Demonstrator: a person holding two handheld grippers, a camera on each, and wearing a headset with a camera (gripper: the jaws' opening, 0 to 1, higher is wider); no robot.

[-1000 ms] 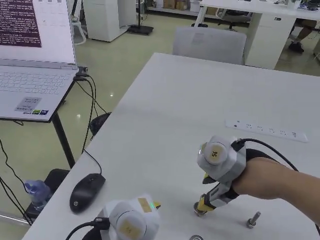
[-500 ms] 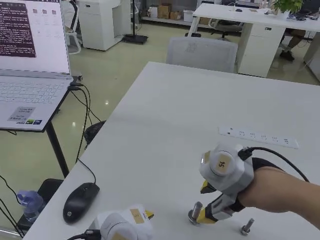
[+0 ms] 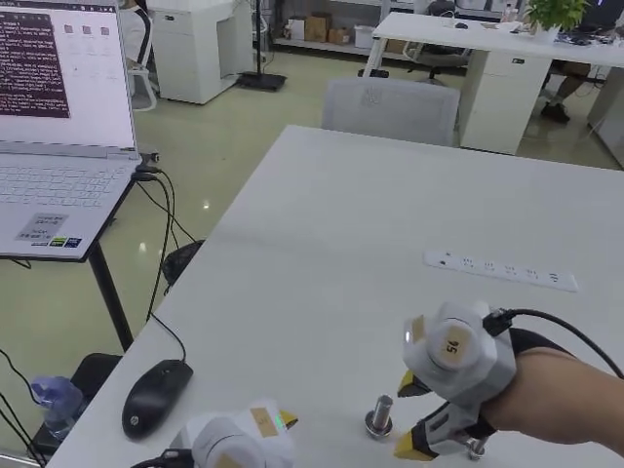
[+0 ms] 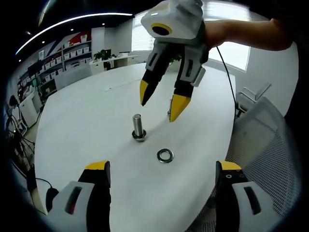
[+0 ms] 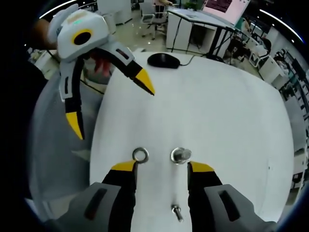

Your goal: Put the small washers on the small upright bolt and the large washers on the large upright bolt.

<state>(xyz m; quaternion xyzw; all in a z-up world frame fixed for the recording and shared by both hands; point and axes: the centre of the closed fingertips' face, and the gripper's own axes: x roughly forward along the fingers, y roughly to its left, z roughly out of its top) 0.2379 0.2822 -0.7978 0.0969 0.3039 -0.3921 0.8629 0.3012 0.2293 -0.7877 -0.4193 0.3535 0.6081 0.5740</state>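
The right hand-held gripper [image 5: 161, 166] hung open and empty just behind the large upright bolt [image 5: 181, 155]. The left hand-held gripper [image 4: 162, 167] gaped wide and empty, with a washer [image 4: 165, 155] lying just ahead.

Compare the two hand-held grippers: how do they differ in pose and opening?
The left hand-held gripper has its jaws spread wide; the right hand-held gripper is open more narrowly. The right points tips-down close to the large bolt; the left sits farther off, by the table edge. Both are empty.
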